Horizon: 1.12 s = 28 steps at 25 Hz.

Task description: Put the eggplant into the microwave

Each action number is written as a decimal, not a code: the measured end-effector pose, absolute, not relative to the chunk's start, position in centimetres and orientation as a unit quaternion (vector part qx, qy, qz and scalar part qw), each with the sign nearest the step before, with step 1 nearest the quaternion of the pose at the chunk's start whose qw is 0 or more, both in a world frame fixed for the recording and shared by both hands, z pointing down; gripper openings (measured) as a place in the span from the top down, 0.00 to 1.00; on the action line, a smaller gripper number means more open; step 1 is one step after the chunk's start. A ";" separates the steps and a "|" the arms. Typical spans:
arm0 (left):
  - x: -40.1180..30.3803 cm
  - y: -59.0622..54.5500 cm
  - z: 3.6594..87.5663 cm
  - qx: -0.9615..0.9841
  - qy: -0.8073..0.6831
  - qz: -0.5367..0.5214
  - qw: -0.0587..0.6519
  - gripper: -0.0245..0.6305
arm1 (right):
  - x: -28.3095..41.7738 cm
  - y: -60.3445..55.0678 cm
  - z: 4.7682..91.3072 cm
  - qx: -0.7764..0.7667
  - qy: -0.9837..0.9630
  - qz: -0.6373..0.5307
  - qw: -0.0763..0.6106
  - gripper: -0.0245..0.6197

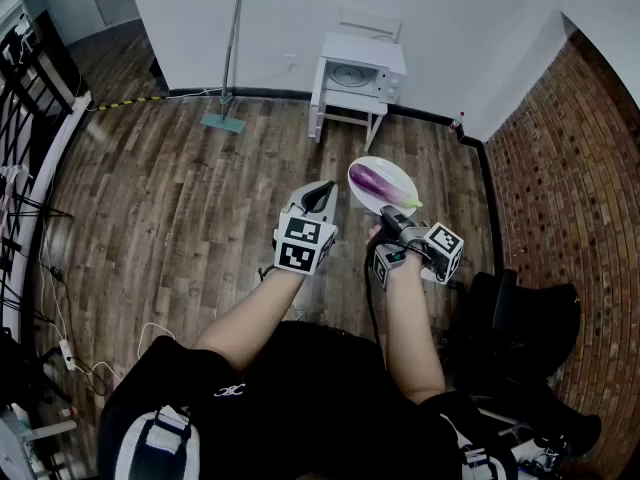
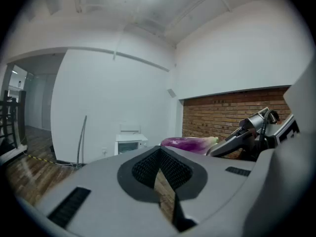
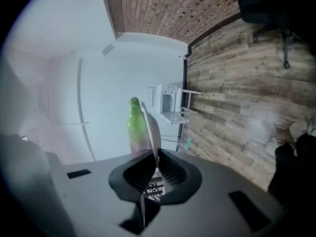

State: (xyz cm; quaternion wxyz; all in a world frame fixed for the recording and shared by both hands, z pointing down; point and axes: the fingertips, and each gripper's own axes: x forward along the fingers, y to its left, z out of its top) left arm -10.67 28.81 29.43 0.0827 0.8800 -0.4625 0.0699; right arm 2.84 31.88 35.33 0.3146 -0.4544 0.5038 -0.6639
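A purple eggplant (image 1: 377, 183) with a green stem lies on a white plate (image 1: 398, 173) that is held in the air above the wooden floor. My right gripper (image 1: 386, 212) is shut on the plate's near rim; in the right gripper view the plate (image 3: 150, 127) stands edge-on between the jaws, with the eggplant (image 3: 134, 123) to its left. My left gripper (image 1: 318, 197) hovers just left of the plate, shut with nothing in it (image 2: 160, 169). The white microwave (image 1: 362, 76) sits on a white stand by the far wall, door closed. The left gripper view shows the eggplant (image 2: 190, 143) and microwave (image 2: 129, 144) ahead.
A long-handled mop (image 1: 228, 68) leans on the far wall left of the microwave. A brick wall (image 1: 580, 148) runs along the right, with a black chair (image 1: 510, 318) beside me. A dark rack (image 1: 25, 78) and cables (image 1: 60, 298) line the left side.
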 end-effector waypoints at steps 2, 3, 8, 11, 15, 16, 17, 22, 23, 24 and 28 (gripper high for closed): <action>-10.4 28.8 29.4 0.880 -0.462 0.069 0.084 0.96 | 2.9 32.0 35.3 -0.451 0.504 -0.666 0.314 0.91; -10.3 28.8 29.5 0.880 -0.461 0.069 0.084 0.96 | 2.9 32.0 35.3 -0.449 0.505 -0.667 0.313 0.91; -10.5 28.2 29.6 0.881 -0.460 0.071 0.085 0.96 | 2.1 31.8 35.6 -0.438 0.510 -0.674 0.308 0.91; -10.7 27.6 29.5 0.883 -0.456 0.066 0.091 0.96 | 1.3 31.3 35.8 -0.432 0.509 -0.680 0.304 0.91; -11.4 26.7 29.6 0.882 -0.457 0.061 0.093 0.96 | 0.7 30.6 36.5 -0.431 0.503 -0.686 0.301 0.91; -11.7 26.4 29.7 0.882 -0.458 0.060 0.095 0.96 | 0.6 30.4 36.5 -0.432 0.502 -0.687 0.300 0.91; -11.9 26.1 29.9 0.882 -0.458 0.059 0.097 0.96 | 0.5 30.1 36.5 -0.433 0.501 -0.687 0.299 0.91; -13.2 24.3 30.6 0.883 -0.453 0.058 0.108 0.96 | -0.5 28.3 36.2 -0.437 0.503 -0.681 0.302 0.91; -13.5 23.9 30.6 0.884 -0.451 0.057 0.108 0.96 | -0.8 27.8 36.2 -0.437 0.503 -0.680 0.305 0.91; -13.7 23.6 30.6 0.886 -0.448 0.057 0.108 0.96 | -1.1 27.5 36.1 -0.438 0.503 -0.679 0.307 0.91; -15.4 22.1 30.3 0.889 -0.443 0.054 0.102 0.96 | -2.6 26.2 35.9 -0.439 0.506 -0.672 0.317 0.91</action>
